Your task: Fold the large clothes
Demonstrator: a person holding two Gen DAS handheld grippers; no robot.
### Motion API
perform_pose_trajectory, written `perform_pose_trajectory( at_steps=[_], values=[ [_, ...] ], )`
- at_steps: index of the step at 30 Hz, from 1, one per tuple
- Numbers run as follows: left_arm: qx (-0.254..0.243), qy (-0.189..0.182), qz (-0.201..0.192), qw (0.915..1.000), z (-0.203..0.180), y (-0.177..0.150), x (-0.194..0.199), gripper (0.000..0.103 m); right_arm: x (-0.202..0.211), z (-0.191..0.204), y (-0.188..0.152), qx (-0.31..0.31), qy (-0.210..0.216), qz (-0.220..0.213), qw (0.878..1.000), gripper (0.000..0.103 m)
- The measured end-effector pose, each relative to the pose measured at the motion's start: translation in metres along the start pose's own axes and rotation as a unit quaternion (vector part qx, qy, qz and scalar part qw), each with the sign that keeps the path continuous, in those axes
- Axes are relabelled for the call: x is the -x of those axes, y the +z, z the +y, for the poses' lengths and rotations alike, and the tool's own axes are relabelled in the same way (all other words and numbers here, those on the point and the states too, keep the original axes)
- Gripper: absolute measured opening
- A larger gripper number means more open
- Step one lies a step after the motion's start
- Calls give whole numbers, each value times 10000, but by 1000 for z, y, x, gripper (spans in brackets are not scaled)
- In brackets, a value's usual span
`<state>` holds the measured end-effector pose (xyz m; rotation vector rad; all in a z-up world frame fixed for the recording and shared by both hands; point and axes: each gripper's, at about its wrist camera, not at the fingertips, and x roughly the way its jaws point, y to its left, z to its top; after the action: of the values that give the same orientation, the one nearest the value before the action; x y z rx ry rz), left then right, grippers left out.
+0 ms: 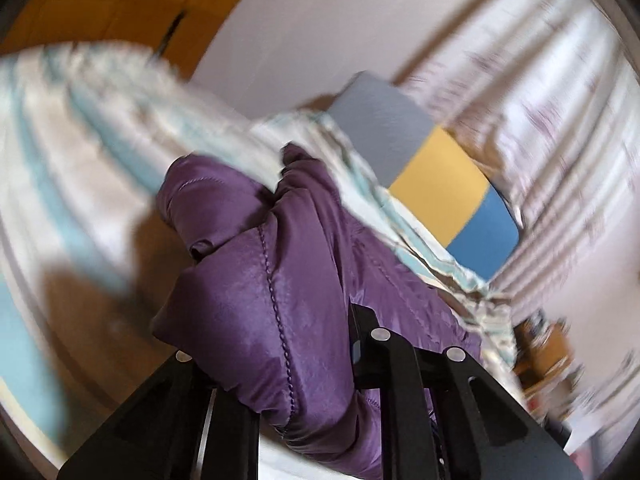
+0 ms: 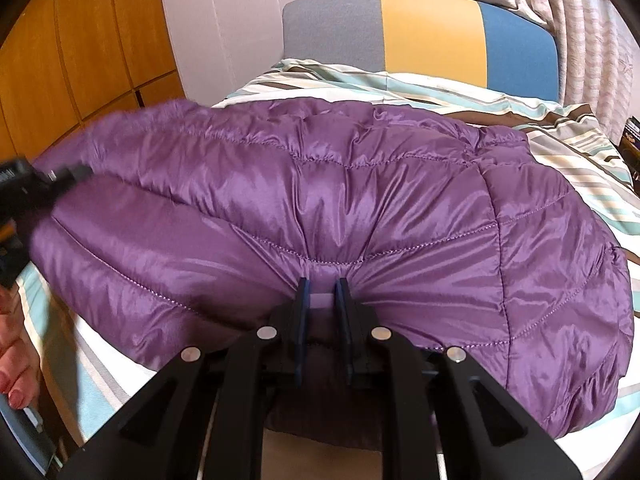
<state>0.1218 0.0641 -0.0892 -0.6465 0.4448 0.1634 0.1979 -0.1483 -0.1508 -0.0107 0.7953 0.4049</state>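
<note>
A: Where is the purple quilted jacket [image 2: 360,208]?

B: It lies on the striped bed [image 2: 580,148]. The right claw [image 2: 322,292] is pinched on a fold at its near edge.

A: And the left claw [image 1: 280,340]?

B: It is clamped on a bunched part of the jacket, lifted.

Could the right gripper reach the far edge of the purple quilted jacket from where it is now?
Probably not as things stand: the right gripper is shut on the near hem of the purple quilted jacket, whose puffy bulk lies between it and the far edge. It would likely have to let go first.
</note>
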Motion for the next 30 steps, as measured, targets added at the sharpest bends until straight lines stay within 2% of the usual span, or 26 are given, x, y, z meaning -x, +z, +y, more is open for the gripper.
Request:
perform_pose_trajectory(
  at_steps=[3, 4, 6, 10, 11, 12, 13, 14, 15, 17, 20, 24, 26, 30],
  values=[
    [-954, -99, -277, 9950, -38, -2, 10, 16, -1, -1, 0, -49, -10, 17, 10000, 13],
    [-1130, -131, -314, 9930, -45, -4, 11, 16, -1, -2, 0, -71, -4, 23, 10000, 13],
    [-1688, -258, -377, 9846, -69, -10, 14, 16, -1, -3, 1, -106, 13, 26, 9999, 13],
    [-2445, -499, -398, 9676, -105, -22, 16, 16, 0, -6, 3, -205, 106, -7, 9997, 13],
    [-2596, -496, -397, 9636, -110, -27, 16, 16, 4, -9, 3, -304, 184, -64, 9993, 16],
    [-2755, -479, -382, 9593, -116, -30, 15, 16, 10, -17, 4, -504, 267, -167, 9982, 25],
    [-2901, -467, -366, 9552, -121, -33, 14, 16, 18, -24, 2, -709, 307, -297, 9966, 29],
    [-3065, -446, -352, 9502, -126, -37, 13, 16, 27, -31, 1, -844, 282, -439, 9951, 37],
    [-3152, -443, -341, 9474, -130, -38, 12, 16, 34, -33, -1, -893, 207, -531, 9944, 39],
    [-3254, -450, -312, 9440, -139, -40, 5, 16, 49, -42, -4, -892, -98, -697, 9935, 39],
    [-3438, -419, -283, 9377, -151, -48, 1, 16, 65, -64, -8, -922, -828, -736, 9896, 39],
    [-3754, -434, -260, 9255, -167, -62, -1, 16, 83, -108, -15, -1199, -1706, -863, 9742, 47],
    [-3931, -443, -248, 9181, -174, -71, -2, 16, 90, -127, -19, -1345, -1960, -884, 9673, 48],
    [-4166, -482, -197, 9076, -192, -84, -8, 16, 104, -162, -29, -1734, -2592, -837, 9464, 61]
  ],
)
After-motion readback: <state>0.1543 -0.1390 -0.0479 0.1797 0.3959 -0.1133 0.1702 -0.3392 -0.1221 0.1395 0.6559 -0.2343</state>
